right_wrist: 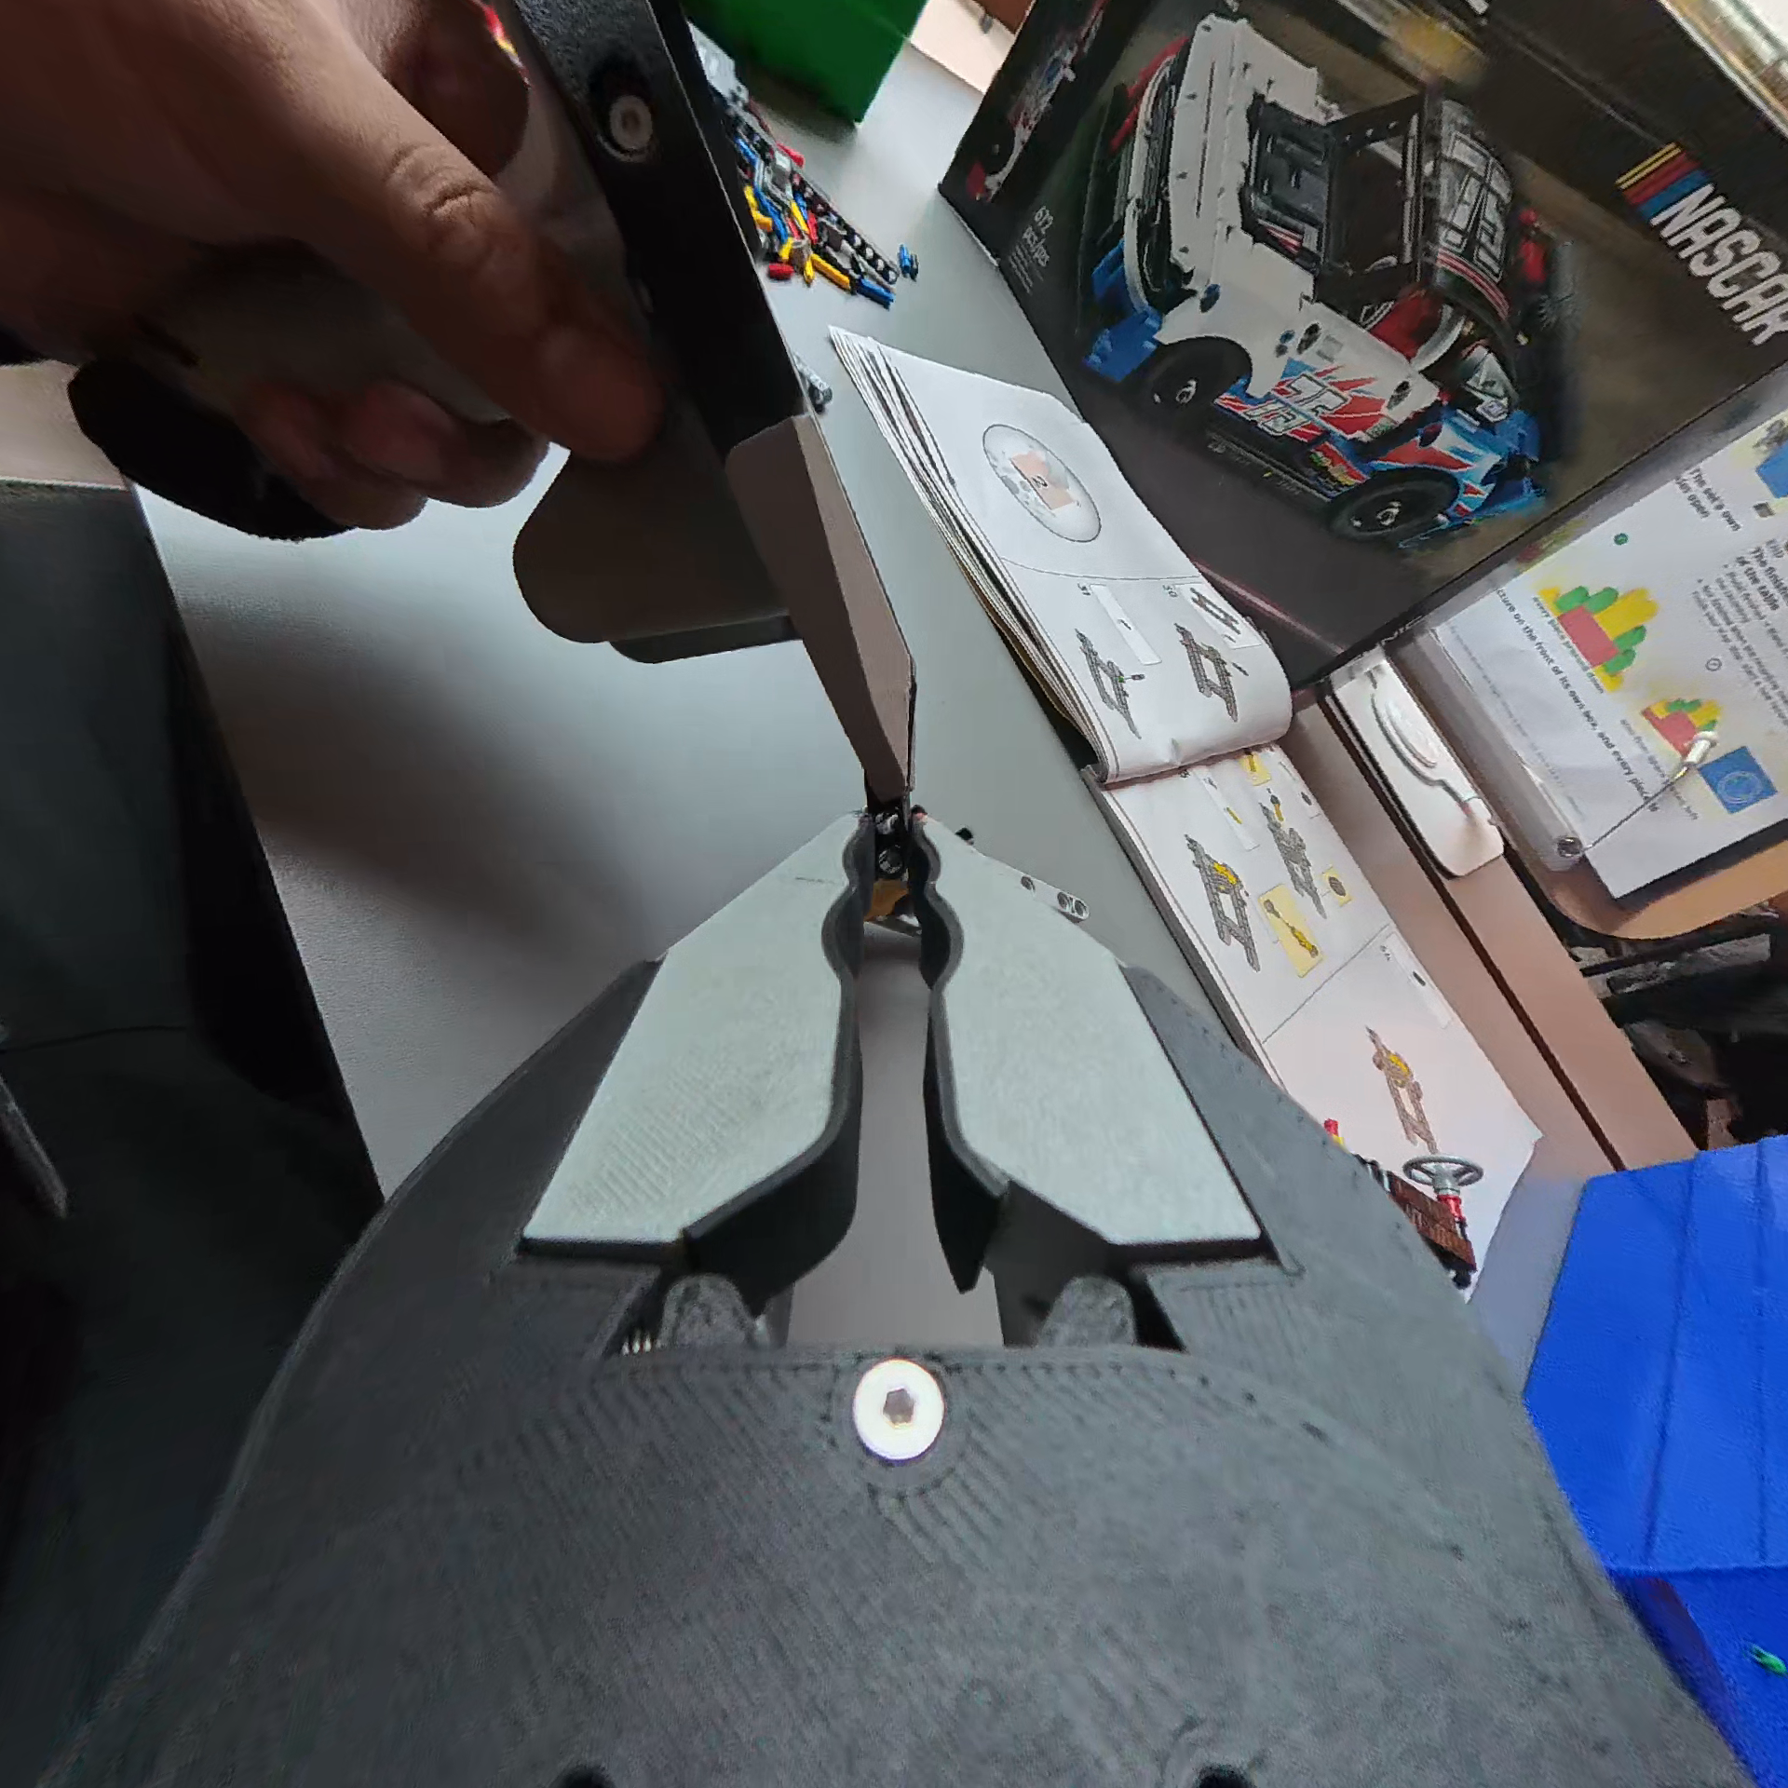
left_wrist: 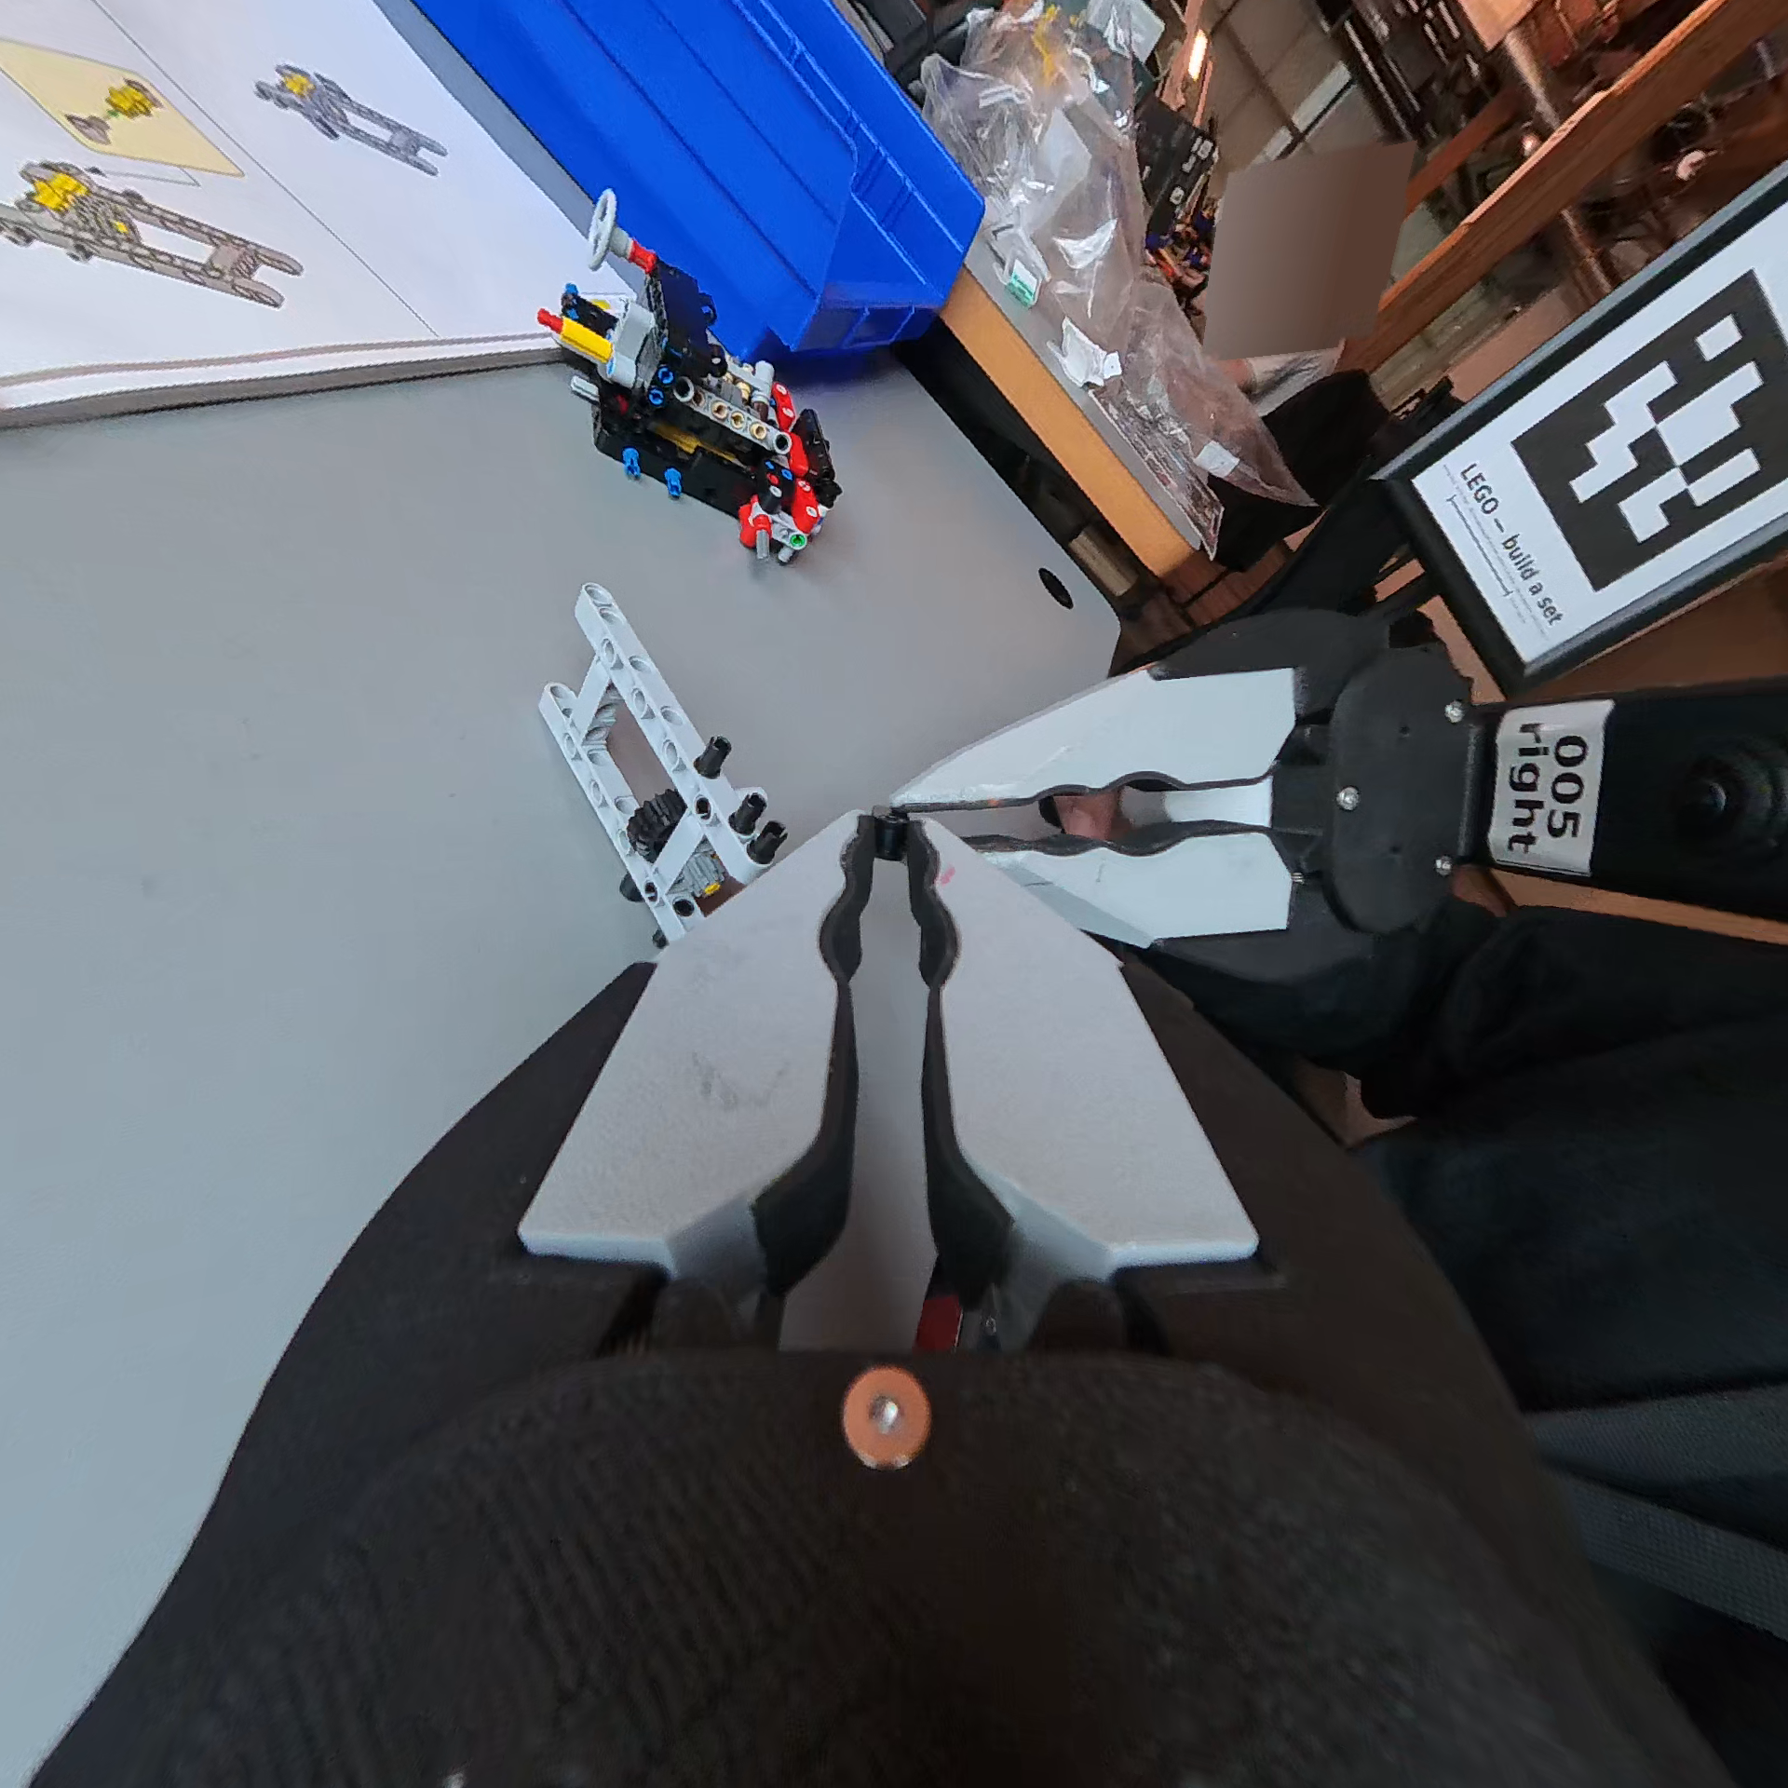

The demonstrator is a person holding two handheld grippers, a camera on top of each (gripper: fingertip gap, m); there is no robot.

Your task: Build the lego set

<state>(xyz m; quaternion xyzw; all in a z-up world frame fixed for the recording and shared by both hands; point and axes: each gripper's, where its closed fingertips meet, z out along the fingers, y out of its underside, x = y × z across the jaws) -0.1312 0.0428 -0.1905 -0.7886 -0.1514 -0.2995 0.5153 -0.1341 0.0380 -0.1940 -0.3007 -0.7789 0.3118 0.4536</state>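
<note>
My left gripper (left_wrist: 886, 834) is shut on a small black pin (left_wrist: 888, 830), held above the grey table (left_wrist: 290, 677). My right gripper (right_wrist: 892, 847) comes in from the right and its tips close on the same pin (right_wrist: 888, 844). In the left wrist view the right gripper (left_wrist: 909, 808) meets the left one tip to tip. In the right wrist view a hand (right_wrist: 339, 242) holds the left gripper (right_wrist: 888, 798) edge-on. A light grey beam frame with a black gear and black pins (left_wrist: 648, 764) lies just beyond the tips. It is mostly hidden in the right wrist view (right_wrist: 1059, 895).
A colourful partial build with a white steering wheel (left_wrist: 706, 406) stands by the blue bin (left_wrist: 735, 164) and the open instruction booklet (left_wrist: 242, 193). The set's box (right_wrist: 1355, 242), loose parts (right_wrist: 822, 242) and plastic bags (left_wrist: 1084, 242) lie farther off. A framed sign (left_wrist: 1625, 435) stands at the right.
</note>
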